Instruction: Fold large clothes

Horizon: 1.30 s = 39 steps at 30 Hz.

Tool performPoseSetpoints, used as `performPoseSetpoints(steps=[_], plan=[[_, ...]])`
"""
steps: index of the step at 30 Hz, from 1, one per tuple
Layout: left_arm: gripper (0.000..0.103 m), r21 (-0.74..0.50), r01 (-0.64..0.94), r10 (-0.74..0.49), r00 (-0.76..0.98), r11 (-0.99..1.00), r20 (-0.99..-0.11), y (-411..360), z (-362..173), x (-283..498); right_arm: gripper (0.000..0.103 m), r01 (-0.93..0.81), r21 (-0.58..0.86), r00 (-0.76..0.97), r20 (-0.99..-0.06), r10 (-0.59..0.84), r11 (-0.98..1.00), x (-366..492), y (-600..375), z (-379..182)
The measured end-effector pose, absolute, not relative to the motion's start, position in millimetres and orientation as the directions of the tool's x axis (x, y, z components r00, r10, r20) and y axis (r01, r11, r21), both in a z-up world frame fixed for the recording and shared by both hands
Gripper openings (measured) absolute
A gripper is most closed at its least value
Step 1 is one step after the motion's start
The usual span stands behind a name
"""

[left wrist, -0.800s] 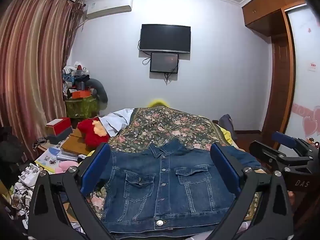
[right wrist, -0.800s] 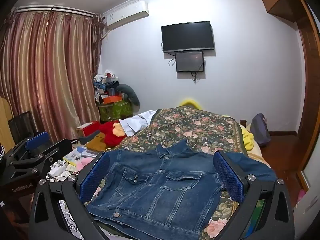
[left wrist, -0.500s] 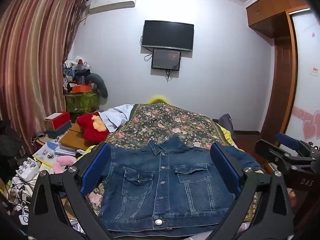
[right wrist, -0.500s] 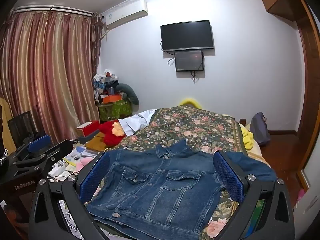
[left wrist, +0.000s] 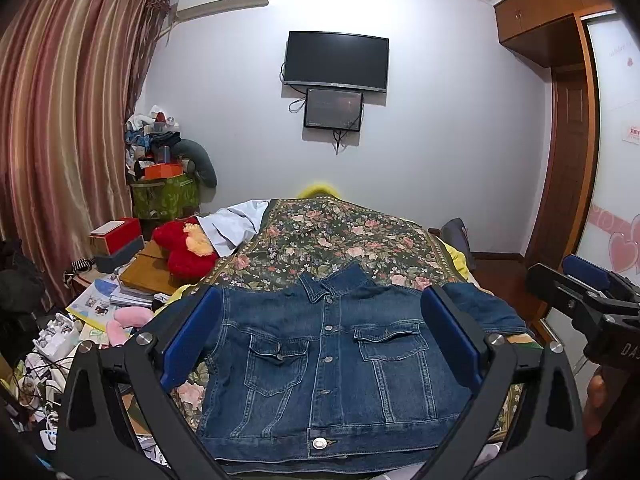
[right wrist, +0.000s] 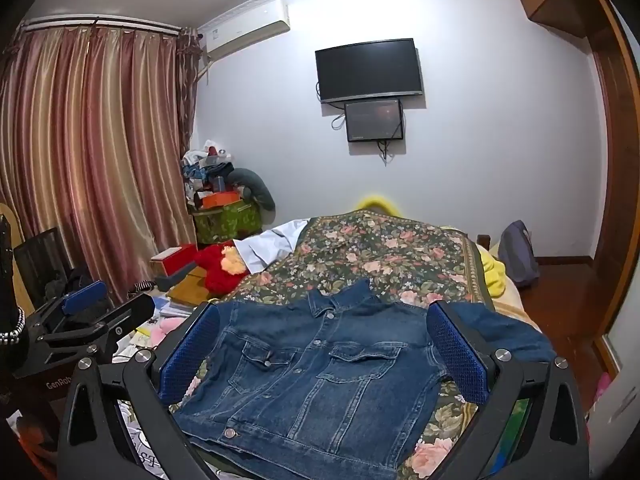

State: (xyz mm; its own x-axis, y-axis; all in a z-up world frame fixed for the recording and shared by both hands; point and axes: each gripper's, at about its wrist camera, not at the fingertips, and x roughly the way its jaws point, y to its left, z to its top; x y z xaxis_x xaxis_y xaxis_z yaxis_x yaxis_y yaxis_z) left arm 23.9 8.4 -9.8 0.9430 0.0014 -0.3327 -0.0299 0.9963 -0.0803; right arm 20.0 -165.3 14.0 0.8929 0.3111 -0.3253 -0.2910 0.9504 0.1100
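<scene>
Denim jacket (left wrist: 332,364) lay flat, buttoned front up, on the floral bedspread (left wrist: 340,236), collar toward the wall. Left gripper (left wrist: 320,344) and right gripper (right wrist: 324,354) hovered above it, jaws wide and empty. Only the right view showed the black frame (right wrist: 38,268) beside the curtain (right wrist: 92,152)

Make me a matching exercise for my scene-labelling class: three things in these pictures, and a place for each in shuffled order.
Things:
1. denim jacket
2. television
3. red plush toy

Places:
A. mounted on the far wall
B. spread flat, front up, on the floral bedspread
C. at the bed's left edge, beside the clutter

Pairs: 1-B, 2-A, 3-C
</scene>
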Motion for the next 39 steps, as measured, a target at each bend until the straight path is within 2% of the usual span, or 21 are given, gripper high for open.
performPoseSetpoints(steps=[39], plan=[[0.103, -0.028, -0.016, 0.007, 0.955, 0.999, -0.297, -8.9, -7.0, 18.6, 0.103, -0.302, 0.116, 0.887, -0.329, 0.323, 0.946, 22.5, -157.5, 15.5]])
